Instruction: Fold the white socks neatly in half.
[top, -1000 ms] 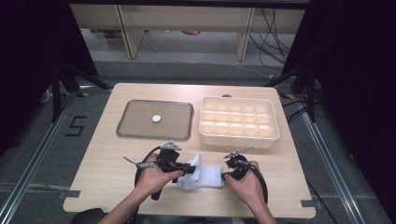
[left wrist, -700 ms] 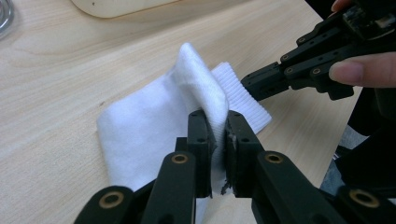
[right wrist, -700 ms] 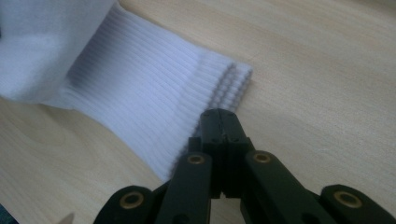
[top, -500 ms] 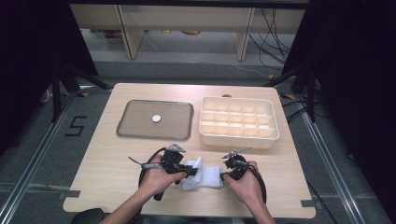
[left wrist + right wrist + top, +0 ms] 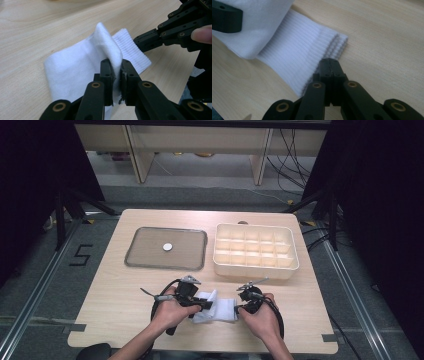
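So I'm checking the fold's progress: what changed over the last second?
Hardly anything. The left gripper stays clamped on a raised fold of the white sock; the right gripper stays shut at its ribbed cuff. The tray and divided box are unmoved.

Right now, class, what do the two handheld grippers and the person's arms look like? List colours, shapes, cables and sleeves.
Both the left gripper and the right gripper are black, each with two flat-sided jaws on linked bars joined by brass-coloured pins. Each carries a grey three-cornered plate on top, and a black cable loops from each. The forearms are bare, with no sleeves in view.
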